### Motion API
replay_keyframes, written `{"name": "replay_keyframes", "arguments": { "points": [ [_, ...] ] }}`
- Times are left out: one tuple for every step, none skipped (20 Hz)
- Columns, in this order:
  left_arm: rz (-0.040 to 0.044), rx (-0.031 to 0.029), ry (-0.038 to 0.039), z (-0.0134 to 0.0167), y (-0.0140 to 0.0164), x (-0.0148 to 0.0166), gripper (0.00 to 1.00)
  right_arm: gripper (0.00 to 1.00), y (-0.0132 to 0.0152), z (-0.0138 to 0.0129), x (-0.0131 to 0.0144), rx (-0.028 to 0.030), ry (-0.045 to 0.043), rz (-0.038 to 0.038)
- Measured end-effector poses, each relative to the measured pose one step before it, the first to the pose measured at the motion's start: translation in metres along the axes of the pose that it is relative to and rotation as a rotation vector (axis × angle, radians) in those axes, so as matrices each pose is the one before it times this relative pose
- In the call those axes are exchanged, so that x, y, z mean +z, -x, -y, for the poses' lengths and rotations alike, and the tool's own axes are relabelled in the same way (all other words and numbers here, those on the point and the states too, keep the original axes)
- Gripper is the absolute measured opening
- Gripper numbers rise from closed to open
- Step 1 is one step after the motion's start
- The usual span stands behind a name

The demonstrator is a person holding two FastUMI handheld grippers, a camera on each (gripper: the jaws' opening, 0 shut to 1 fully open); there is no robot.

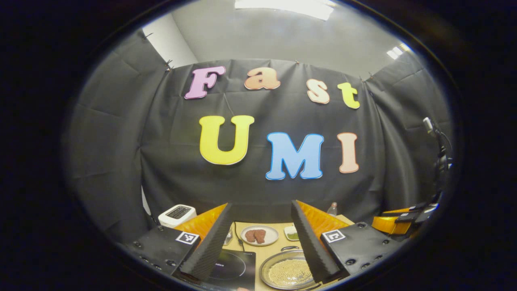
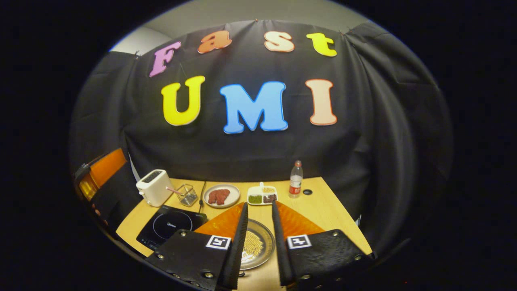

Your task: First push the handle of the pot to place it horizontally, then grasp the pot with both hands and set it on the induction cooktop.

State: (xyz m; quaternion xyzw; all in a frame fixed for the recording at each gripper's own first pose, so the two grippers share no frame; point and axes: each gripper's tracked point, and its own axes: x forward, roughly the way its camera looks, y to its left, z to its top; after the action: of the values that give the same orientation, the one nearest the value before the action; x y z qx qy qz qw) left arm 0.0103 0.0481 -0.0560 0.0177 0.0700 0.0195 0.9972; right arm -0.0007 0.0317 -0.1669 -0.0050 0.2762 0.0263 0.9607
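Pot (image 2: 254, 244): near table edge, right of cooktop (image 2: 169, 226), short carry.
Left gripper (image 1: 258, 238): fingers spread wide, raised.
Right gripper (image 2: 258, 242): fingers narrowly apart, unloaded.

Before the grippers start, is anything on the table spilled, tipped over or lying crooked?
Nothing stands out. The pot sits flat beside the induction cooktop, its grains inside. The toaster and bottle stand upright, and the plate and divided dish lie level.
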Motion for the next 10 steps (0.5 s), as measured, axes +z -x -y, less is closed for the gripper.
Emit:
{"name": "replay_keyframes", "arguments": {
  "points": [
    [-0.006, 0.00477, -0.00027, -0.00298, 0.00115, -0.00261, 0.98, 0.31, -0.00207, -0.00402, -0.00963, 0.00409, -0.00531, -0.03713],
    [-0.006, 0.00672, 0.00236, -0.00439, 0.00003, -0.00271, 0.98, 0.31, -0.00272, -0.00631, -0.01177, 0.00875, -0.00527, -0.03785],
    [-0.00634, 0.00469, 0.00525, -0.00376, -0.00028, -0.00154, 0.99, 0.31, -0.00152, -0.00235, -0.00965, 0.00445, 0.00402, -0.03795],
    [-0.00538, 0.00512, 0.00381, -0.00325, -0.00095, -0.00293, 0.95, 0.31, -0.00058, -0.00477, -0.00758, 0.01502, 0.00104, -0.04062],
    [-0.00378, 0.00777, 0.00234, -0.00391, 0.00207, -0.00265, 0.99, 0.16, -0.00688, -0.00844, -0.01168, 0.03549, -0.00185, -0.04605],
    [-0.0008, 0.00911, 0.00003, -0.00522, 0.00042, 0.00022, 0.95, 0.15, -0.00362, -0.01093, -0.01165, 0.04219, -0.00224, -0.04709],
    [0.00101, 0.0083, 0.00023, -0.00391, -0.00034, 0.00132, 0.95, 0.16, -0.00464, -0.00779, -0.01095, 0.03071, -0.00569, -0.04698],
    [0.00288, 0.00743, 0.00045, -0.00464, 0.0004, 0.00091, 0.98, 0.16, -0.00398, -0.00696, -0.01044, 0.03358, -0.00605, -0.04111],
    [0.00178, 0.00784, -0.00057, -0.00382, 0.00139, -0.00007, 0.95, 0.16, -0.0033, -0.00122, -0.00874, 0.00606, -0.00713, -0.04166],
    [-0.00094, 0.00667, -0.00169, -0.00431, 0.00087, 0.00132, 0.98, 0.18, 0.00021, -0.00287, -0.00708, 0.01349, -0.01472, -0.03961]
  ]
}}
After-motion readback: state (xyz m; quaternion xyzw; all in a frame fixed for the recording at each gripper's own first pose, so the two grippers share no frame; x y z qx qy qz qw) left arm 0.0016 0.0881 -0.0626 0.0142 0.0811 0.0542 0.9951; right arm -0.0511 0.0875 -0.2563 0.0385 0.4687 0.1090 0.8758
